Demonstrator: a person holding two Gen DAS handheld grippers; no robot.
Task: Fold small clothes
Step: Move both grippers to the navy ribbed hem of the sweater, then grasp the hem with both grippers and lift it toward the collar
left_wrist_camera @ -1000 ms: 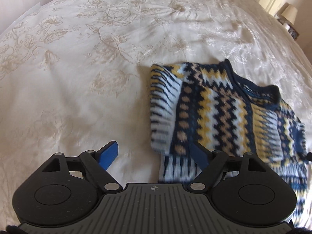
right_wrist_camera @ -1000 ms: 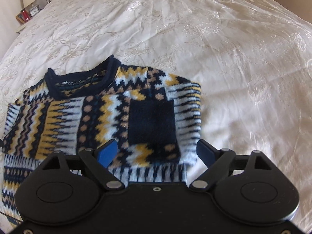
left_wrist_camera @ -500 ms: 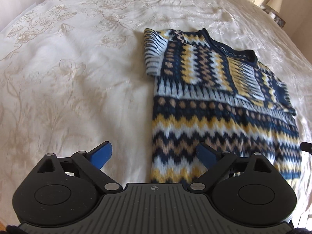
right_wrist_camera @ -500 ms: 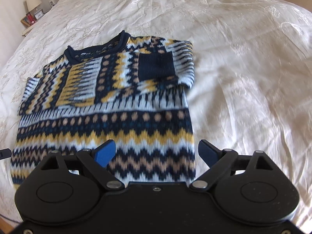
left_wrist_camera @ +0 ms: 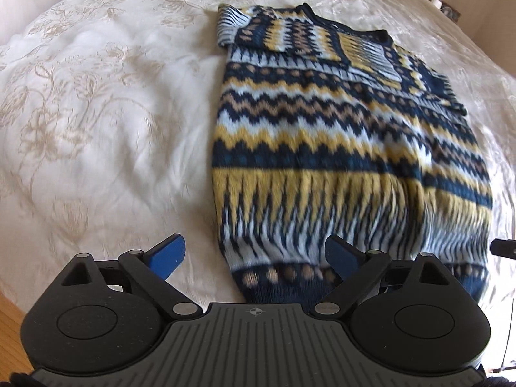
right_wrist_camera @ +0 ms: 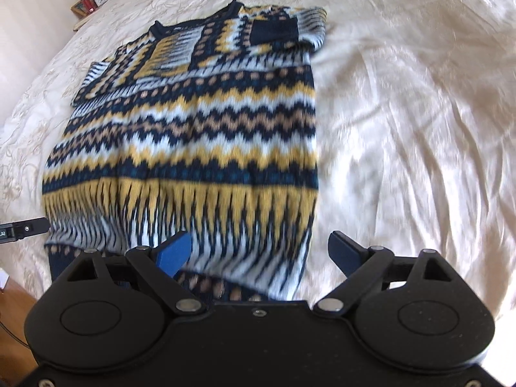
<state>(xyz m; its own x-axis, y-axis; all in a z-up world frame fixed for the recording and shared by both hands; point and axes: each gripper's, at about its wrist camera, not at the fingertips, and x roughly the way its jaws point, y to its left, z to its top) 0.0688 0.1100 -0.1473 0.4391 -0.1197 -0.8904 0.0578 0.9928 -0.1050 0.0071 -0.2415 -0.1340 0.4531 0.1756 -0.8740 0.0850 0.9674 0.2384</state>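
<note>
On cream floral bedspread [left_wrist_camera: 96, 103], patterned sweater [left_wrist_camera: 322, 135]; left claw [left_wrist_camera: 254, 254], right claw [right_wrist_camera: 259, 251] both wide.

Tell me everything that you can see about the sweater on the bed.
The sweater is a thick knit with zigzag and dot bands in navy, yellow, tan and pale blue, with a navy collar and hem. It lies flat on the cream bedspread, both sleeves folded in over the chest, collar farthest from the cameras. The hem lies near the bed's edge. Both open tools hover near the hem; neither grips it.
</note>
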